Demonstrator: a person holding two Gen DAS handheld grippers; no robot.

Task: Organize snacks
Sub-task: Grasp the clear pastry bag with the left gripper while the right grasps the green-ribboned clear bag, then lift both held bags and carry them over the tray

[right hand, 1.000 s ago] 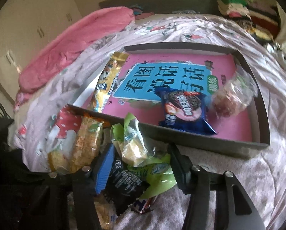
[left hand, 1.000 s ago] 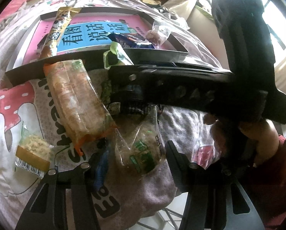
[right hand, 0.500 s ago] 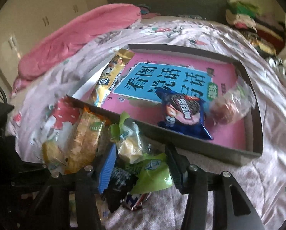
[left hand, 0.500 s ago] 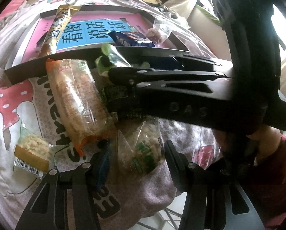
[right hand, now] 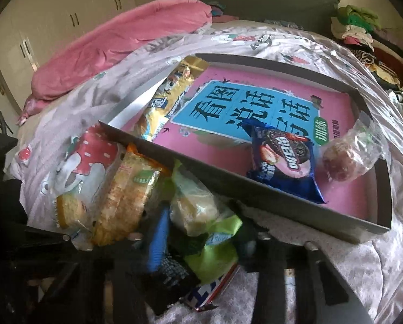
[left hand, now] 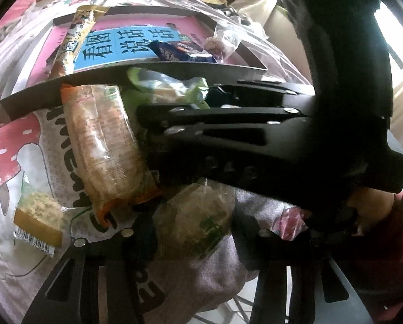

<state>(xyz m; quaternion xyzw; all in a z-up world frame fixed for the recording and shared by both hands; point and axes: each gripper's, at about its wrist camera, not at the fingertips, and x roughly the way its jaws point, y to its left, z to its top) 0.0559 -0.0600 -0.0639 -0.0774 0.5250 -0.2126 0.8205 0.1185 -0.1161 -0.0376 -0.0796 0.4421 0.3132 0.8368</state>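
Observation:
My left gripper (left hand: 193,232) is closing, and its pads press the sides of a clear packet with a green label (left hand: 196,216) lying on the bedspread. My right gripper (right hand: 204,240) is also closing. It pinches a green-wrapped cake packet (right hand: 198,208) just in front of the grey tray (right hand: 255,191). In the left wrist view the right gripper (left hand: 179,100) reaches across from the right to that green packet (left hand: 171,86). The tray holds a pink book, a long yellow packet (right hand: 171,97), a blue Oreo packet (right hand: 282,156) and a clear bag with a reddish pastry (right hand: 347,156).
An orange-edged cracker packet (left hand: 106,140) and a small crumbly cake packet (left hand: 39,216) lie left of the grippers. A black packet (right hand: 174,267) and a blue-and-white bar (right hand: 212,291) sit under the right gripper. A pink quilt (right hand: 120,43) lies at the back left.
Both pairs of jaws have narrowed onto their packets. The right gripper has rolled and come a little lower and closer across the left wrist view. The left gripper stayed put.

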